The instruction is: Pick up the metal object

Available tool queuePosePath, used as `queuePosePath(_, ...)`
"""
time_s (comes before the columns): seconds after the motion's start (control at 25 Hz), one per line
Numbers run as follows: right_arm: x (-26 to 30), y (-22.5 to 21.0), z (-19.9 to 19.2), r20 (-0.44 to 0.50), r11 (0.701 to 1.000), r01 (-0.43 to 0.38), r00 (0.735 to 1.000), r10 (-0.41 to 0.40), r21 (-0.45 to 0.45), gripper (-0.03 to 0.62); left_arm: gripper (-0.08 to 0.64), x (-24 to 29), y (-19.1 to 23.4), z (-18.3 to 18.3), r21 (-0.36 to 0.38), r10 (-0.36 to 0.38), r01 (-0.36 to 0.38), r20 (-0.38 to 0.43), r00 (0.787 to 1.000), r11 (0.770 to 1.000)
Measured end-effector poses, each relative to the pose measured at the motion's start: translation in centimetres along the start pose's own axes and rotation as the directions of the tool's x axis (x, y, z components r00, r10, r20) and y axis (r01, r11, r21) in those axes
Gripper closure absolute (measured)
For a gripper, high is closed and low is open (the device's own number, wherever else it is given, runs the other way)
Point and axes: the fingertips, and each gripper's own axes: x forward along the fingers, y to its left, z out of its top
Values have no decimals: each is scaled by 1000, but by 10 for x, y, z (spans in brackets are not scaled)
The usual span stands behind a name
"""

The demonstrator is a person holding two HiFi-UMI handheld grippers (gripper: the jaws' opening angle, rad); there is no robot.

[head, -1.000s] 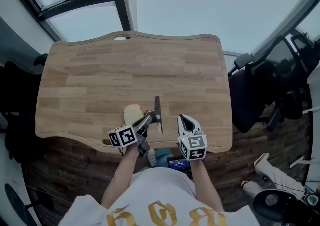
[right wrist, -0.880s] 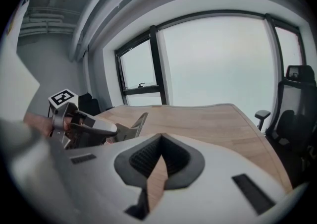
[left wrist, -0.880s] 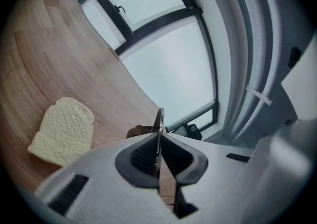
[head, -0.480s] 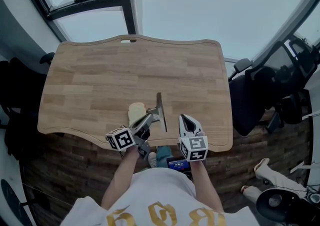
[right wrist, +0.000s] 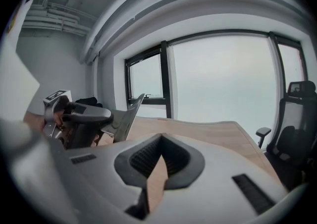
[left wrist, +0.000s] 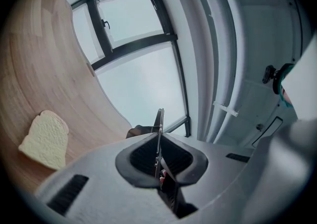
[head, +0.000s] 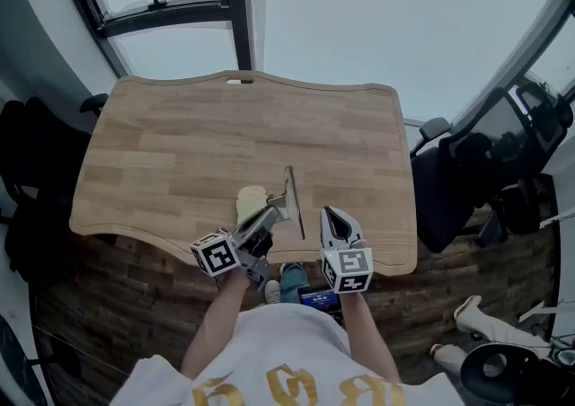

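Black pads (left wrist: 141,157) of the left gripper (left wrist: 158,154) are clamped on a thin metal blade (left wrist: 159,121). The blade sits edge-on between them and sticks straight out past the tips, along the gripper's own line. In the head view the blade's long axis runs away from the person. It stands on its edge over the near part of the wooden table (head: 180,144), just right of a slice of bread (head: 250,205). I cannot tell whether its lower edge touches the wood. The right gripper (head: 332,217) sits just right of the blade, apart from it, its tips together on nothing. The left hand already has the blade, so I judge a plain upward lift is all that remains. The left forearm reaches in over the near table edge, with the gripper angled forward and to the right.
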Motion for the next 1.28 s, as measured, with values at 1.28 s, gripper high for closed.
queuePosePath(1.28, 2, -3, 8, 12, 999, 32, 999, -31, -24, 581, 528, 1, 3, -4, -46, -33, 32, -30, 999, 998)
